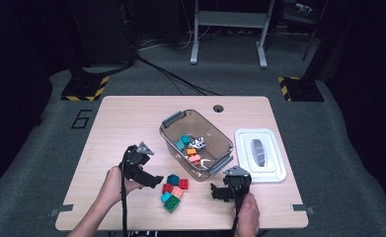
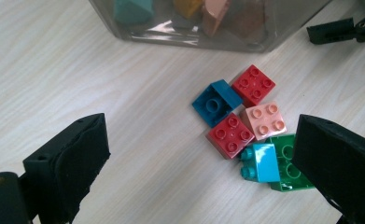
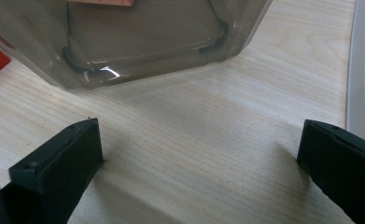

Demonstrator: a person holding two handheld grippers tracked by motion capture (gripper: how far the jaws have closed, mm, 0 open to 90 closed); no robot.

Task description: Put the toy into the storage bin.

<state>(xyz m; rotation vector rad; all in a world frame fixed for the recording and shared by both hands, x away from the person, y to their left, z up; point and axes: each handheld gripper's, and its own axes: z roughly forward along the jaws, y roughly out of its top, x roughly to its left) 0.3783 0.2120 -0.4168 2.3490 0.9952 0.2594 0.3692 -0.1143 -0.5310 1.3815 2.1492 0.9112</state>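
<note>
A loose cluster of toy bricks [image 1: 173,191] lies on the wooden table in front of a clear plastic bin [image 1: 168,138]. In the left gripper view the cluster is a dark blue brick [image 2: 216,101], two red ones [image 2: 253,84] [image 2: 230,135], a pink one [image 2: 265,120], a green one [image 2: 287,163] and a cyan one [image 2: 263,163]. My left gripper [image 1: 157,181] hovers just left of the cluster, jaws wide apart [image 2: 201,140] with nothing between them. My right gripper [image 1: 215,192] is open too [image 3: 199,144], over bare table by the bin's near corner [image 3: 147,46].
The bin holds several more bricks [image 1: 190,145]. Its white lid [image 1: 259,155] lies on the table to the right, with its edge [image 3: 364,70] showing in the right gripper view. The table's front edge is near both hands. The right gripper's jaw [image 2: 343,30] shows at the top right of the left gripper view.
</note>
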